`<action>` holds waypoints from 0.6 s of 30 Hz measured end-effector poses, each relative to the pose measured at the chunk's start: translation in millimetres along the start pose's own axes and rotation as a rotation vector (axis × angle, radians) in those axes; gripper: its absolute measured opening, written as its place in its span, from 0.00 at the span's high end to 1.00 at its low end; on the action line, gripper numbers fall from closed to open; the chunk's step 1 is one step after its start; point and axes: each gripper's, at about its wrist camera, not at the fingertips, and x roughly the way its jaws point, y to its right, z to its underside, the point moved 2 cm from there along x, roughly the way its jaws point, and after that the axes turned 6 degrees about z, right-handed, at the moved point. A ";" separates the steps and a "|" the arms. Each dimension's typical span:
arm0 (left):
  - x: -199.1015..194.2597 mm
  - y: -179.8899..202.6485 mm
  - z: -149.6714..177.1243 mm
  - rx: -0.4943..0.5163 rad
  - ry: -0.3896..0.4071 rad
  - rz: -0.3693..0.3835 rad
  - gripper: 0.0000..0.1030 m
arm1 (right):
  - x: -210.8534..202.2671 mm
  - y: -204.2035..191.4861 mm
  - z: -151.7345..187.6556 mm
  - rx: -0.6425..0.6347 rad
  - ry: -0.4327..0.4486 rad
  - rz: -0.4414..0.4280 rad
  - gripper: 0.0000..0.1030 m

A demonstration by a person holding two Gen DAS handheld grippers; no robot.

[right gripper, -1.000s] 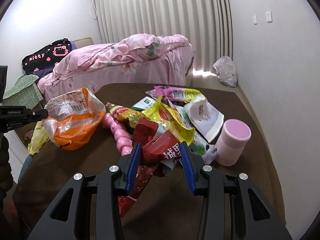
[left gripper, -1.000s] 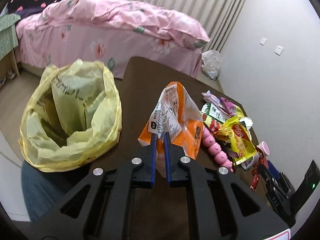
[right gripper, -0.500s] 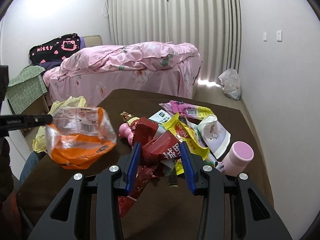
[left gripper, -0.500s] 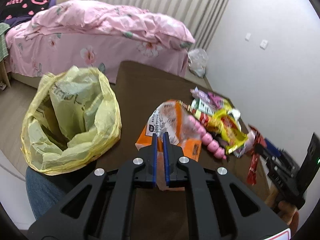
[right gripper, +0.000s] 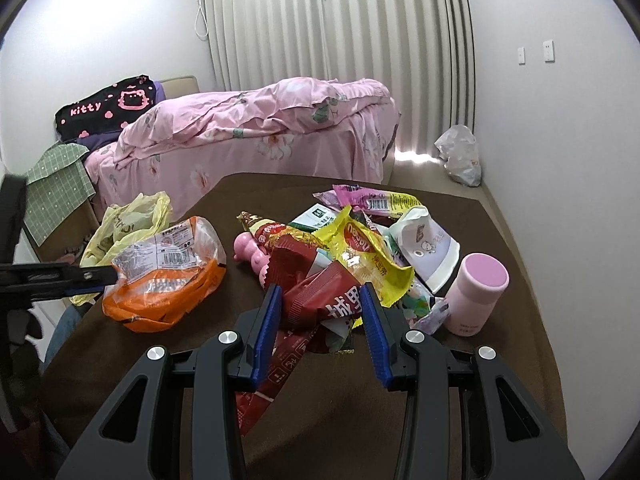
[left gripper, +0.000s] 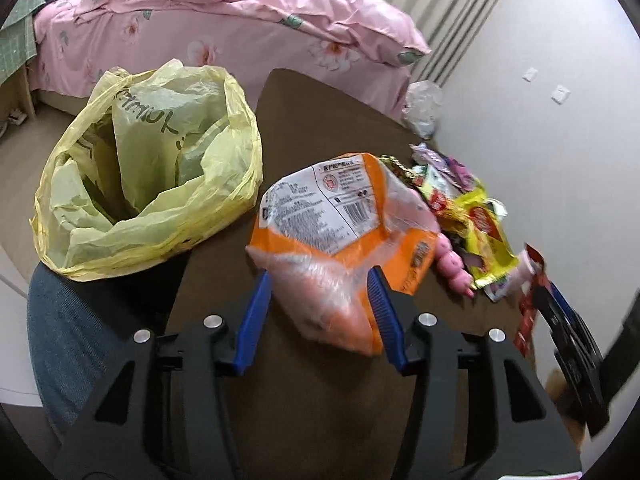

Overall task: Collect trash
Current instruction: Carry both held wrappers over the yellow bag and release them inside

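An orange and clear snack bag (left gripper: pixel 340 224) lies low over the brown table (left gripper: pixel 304 120), its near end between the blue fingers of my left gripper (left gripper: pixel 318 300). The jaws are opening and the pads stand off the bag. To its left an open yellow plastic bag (left gripper: pixel 152 184) hangs at the table's edge. My right gripper (right gripper: pixel 320 308) is shut on a red wrapper (right gripper: pixel 320 296), whose long tail hangs below the fingers. The right wrist view also shows the orange bag (right gripper: pixel 168 276) beside the left gripper (right gripper: pixel 108 278).
A pile of wrappers (right gripper: pixel 360 248), a pink toy (right gripper: pixel 252 252) and a pink cup (right gripper: pixel 478 296) crowd the table's right half. A pink bed (right gripper: pixel 260 128) stands beyond the table. A white bag (right gripper: pixel 460 156) lies on the floor. A person's jeans-clad leg (left gripper: pixel 68 320) shows below the yellow bag.
My left jaws were pinched on the orange bag and now stand wide apart, and the bag has sunk toward the table. The right gripper still holds the red wrapper.
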 end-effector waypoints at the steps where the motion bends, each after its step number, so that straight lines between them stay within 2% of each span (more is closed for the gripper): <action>1: 9.0 0.8 -1.6 -0.001 -0.008 -0.027 0.54 | 0.6 -0.3 1.4 -0.003 0.000 0.000 0.63; 3: 21.2 -0.4 -2.9 -0.001 -0.041 -0.058 0.55 | 2.4 -1.0 2.8 -0.006 -0.005 -0.005 0.63; 5: 21.4 -1.4 -0.2 -0.017 -0.061 -0.027 0.76 | 0.3 -3.0 1.7 -0.012 0.000 -0.006 0.63; 6: 16.8 0.1 -0.1 -0.005 -0.051 -0.007 0.80 | -2.1 -4.1 0.4 -0.021 0.010 -0.006 0.63; 9: -16.9 7.8 -6.8 0.078 0.056 -0.008 0.83 | -6.5 -8.0 -6.2 -0.033 0.029 -0.013 0.63; 12: -42.8 6.3 -17.2 0.109 0.129 -0.028 0.84 | -10.5 -18.3 -18.9 -0.048 0.049 -0.051 0.63; 15: -65.8 -7.4 -33.1 0.142 0.198 -0.129 0.84 | -14.5 -34.8 -35.8 -0.081 0.079 -0.106 0.63; 18: -75.0 -30.8 -48.1 0.131 0.219 -0.215 0.84 | -11.1 -60.3 -55.8 -0.122 0.087 -0.177 0.63</action>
